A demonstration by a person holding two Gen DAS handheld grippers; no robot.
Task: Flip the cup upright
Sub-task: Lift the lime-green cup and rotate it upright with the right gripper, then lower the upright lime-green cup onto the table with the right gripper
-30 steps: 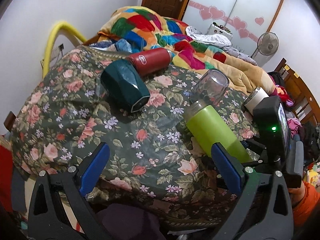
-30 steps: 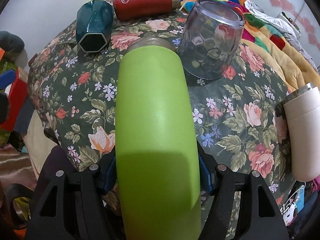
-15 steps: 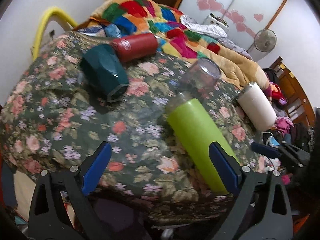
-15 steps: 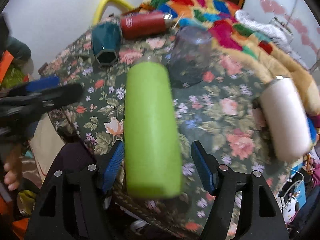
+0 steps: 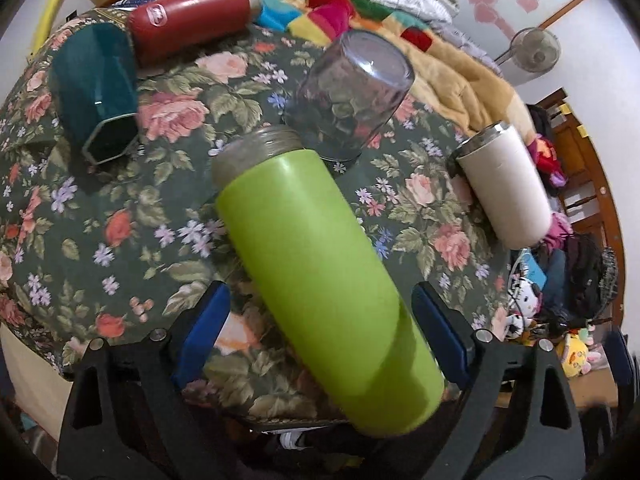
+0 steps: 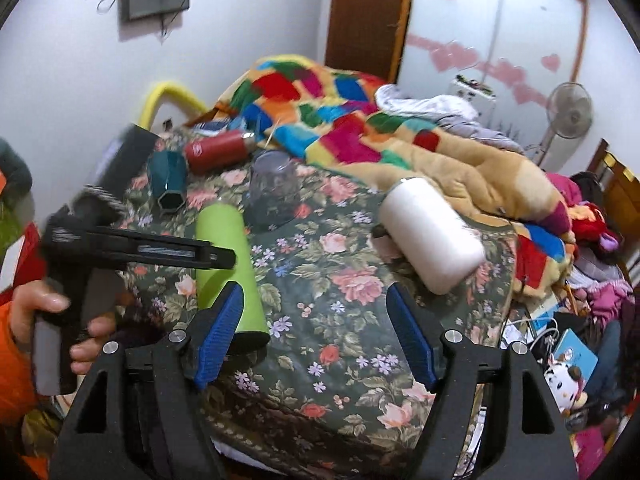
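Green cup [image 5: 320, 276] is seen lying on its side on the floral cloth [image 5: 120, 200] of the surface, its threaded open mouth turned toward the inverted clear glass [image 5: 352, 92] and its closed base near the front edge. It is framed by the left gripper [image 5: 320, 328], whose blue pads are spread wide on either side of the cup's lower body — no contact with either pad can be made out. The right gripper [image 6: 316, 332] is also held wide open with nothing between its pads; in its view the green cup [image 6: 228, 264] lies off to the left, just behind the left pad, while the left gripper [image 6: 216, 258] is seen reaching over it, gripped by a hand [image 6: 52, 320]. Elsewhere on the cloth lie a teal hexagonal cup [image 5: 96, 92], a red flask [image 5: 188, 20] and a white tumbler [image 5: 504, 188] — all on their sides.
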